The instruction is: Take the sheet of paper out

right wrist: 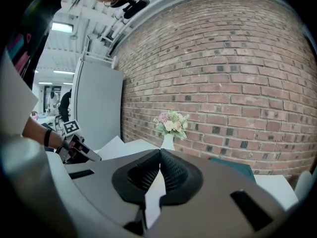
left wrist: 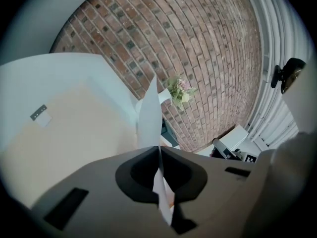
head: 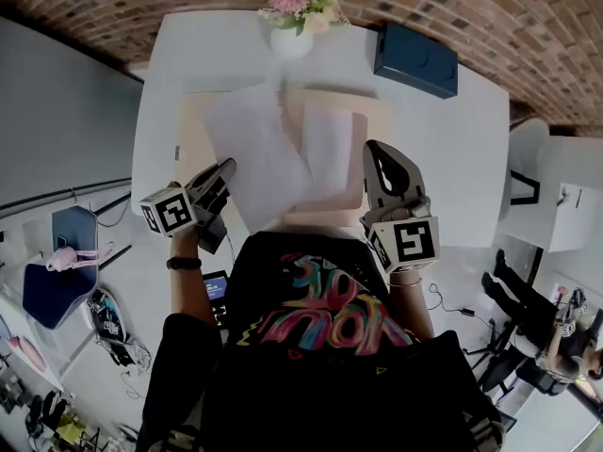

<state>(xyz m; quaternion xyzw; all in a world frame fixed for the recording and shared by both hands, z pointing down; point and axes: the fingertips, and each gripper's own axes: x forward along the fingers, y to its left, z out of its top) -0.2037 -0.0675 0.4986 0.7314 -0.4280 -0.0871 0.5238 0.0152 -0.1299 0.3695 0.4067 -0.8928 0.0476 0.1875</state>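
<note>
A white sheet of paper [head: 252, 153] slants over the left half of an open beige folder [head: 377, 113] on the white table [head: 188, 55]. My left gripper [head: 229, 165] is shut on the sheet's near left edge. In the left gripper view the sheet [left wrist: 148, 118] stands edge-on between the closed jaws of that gripper [left wrist: 159, 148]. A second white sheet [head: 328, 144] lies inside the folder. My right gripper [head: 370, 145] hovers at the folder's right side. Its jaws [right wrist: 159, 151] meet at the tips with nothing visible between them.
A white vase of pink flowers [head: 294, 17] stands at the table's far edge, with a dark blue box [head: 415, 59] to its right. A brick wall [right wrist: 223, 73] rises behind the table. A white chair [head: 542, 191] stands to the right of the table.
</note>
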